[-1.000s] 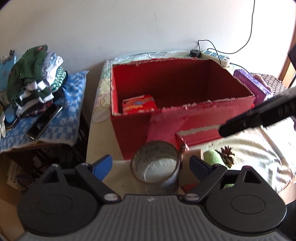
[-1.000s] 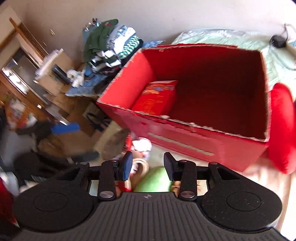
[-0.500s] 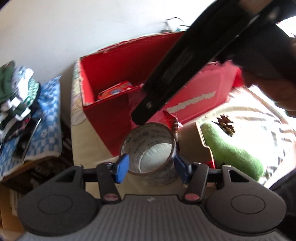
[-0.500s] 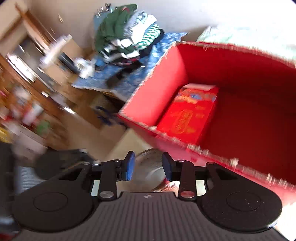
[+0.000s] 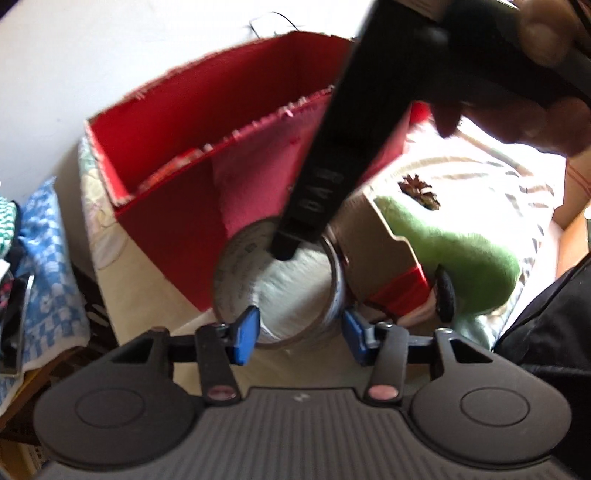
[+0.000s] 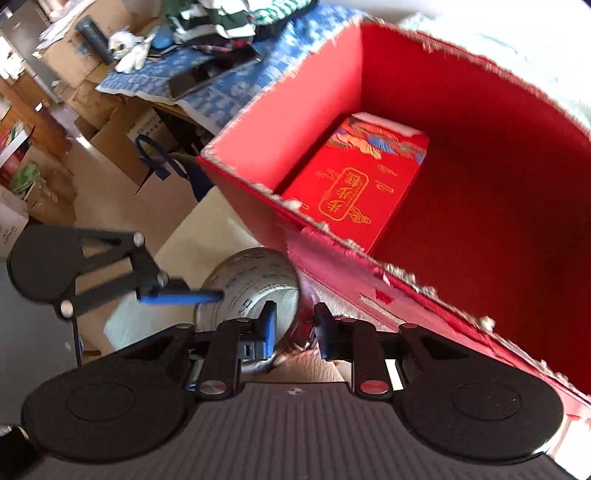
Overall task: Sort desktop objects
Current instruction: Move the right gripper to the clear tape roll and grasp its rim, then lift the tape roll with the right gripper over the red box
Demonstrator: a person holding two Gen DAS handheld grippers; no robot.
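Nearest the left wrist camera, the left gripper has its blue-padded fingers spread wide on either side of the near rim of a wide roll of clear packing tape with a printed cardboard core; whether the pads touch the roll cannot be told. The roll lies on its flat side on the cream cloth-covered table, near the table's front edge and touching, or just short of, the front wall of the big open red cardboard box.

From above, the right gripper reaches down at the far side of the roll. Its jaws stand a narrow gap apart and straddle the roll's wall — one blue pad sits inside the ring, the other outside. They look not yet pressed onto it. In the left view this gripper is a long black bar whose tip dips into the ring, held by a person's hand at the upper right.

Just right of the roll lie a brown cardboard box with a red band and a green plush toy, with a pine cone behind them.

Farther back, inside the red box, a red printed carton with gold lettering lies against the left wall. Beyond the table's left edge, a blue checked cloth carries a black phone and folded clothes.
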